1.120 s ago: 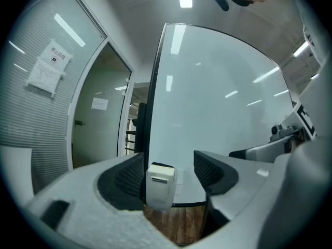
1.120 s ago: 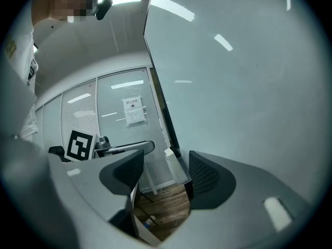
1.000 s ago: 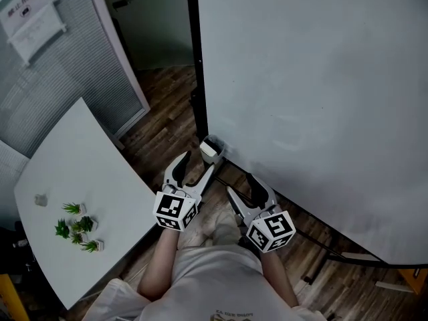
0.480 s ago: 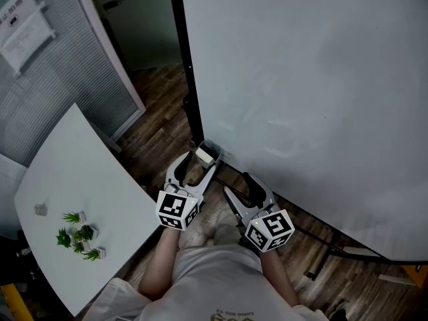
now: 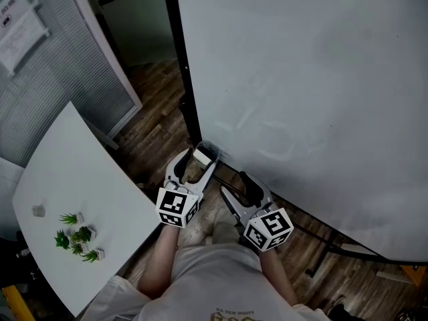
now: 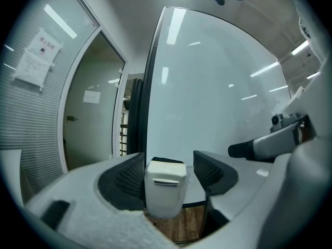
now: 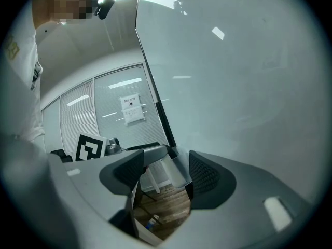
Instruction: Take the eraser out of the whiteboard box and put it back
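Low at the whiteboard's [image 5: 307,79] bottom left corner, against its black frame: a small clear whiteboard box [image 5: 212,148]. One thing in it, the eraser [image 5: 201,156], standing upright.

Left of the whiteboard, well apart from the box: white table [image 5: 73,179] with a cluster of small green plants [image 5: 77,236].

Left gripper [image 5: 198,161] reaches up to that corner of the whiteboard. Jaws apart, straddling the box and eraser. In the left gripper view there is a clear gap on the right-hand pad side. The left-hand pad lies very near the eraser; contact cannot be told. No squeeze visible.

Eraser: pale cream block, rounded corners, a thin groove across the near face, a dark layer along its far top edge.

Right gripper [image 5: 234,184], just right of the left one and below the whiteboard's lower edge: jaws spread, nothing between them. Past its jaws, the box and wood floor [image 5: 157,132].

Hard to read: the box walls barely show in the left gripper view. The eraser's lower end is cut off by the gripper body. In the right gripper view the box looks tilted and its contents are indistinct.
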Available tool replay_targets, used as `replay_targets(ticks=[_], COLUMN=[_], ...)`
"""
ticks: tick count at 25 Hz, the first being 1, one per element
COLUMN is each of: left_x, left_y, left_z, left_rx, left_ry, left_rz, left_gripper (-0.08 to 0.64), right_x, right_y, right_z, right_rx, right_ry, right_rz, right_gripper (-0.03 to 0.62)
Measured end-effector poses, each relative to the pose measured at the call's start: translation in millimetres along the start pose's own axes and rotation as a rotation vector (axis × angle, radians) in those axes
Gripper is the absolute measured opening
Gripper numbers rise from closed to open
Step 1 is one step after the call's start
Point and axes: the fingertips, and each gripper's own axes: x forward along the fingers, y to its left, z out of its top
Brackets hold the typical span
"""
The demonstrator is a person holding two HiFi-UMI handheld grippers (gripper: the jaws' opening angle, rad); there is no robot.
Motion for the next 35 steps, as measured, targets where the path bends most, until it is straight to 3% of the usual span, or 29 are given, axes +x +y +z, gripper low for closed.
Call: replay_targets(ticks=[15, 35], left_x=[19.5, 27.4], left_y=[-0.7, 4.0], left_z=[-6.4, -6.9], left_rx=[0.026, 0.076], left_ry=[0.020, 0.005], left_rz=[-0.012, 0.037], left_gripper=[0.284, 0.269], right_x=[0.1, 0.7], right_y=[-10.3, -22.4], right_z=[-2.5, -2.7], right_rx=[0.015, 0.033], right_ry=[0.018, 0.026], right_rz=[-0.005, 0.004], right_gripper=[0.276, 0.272])
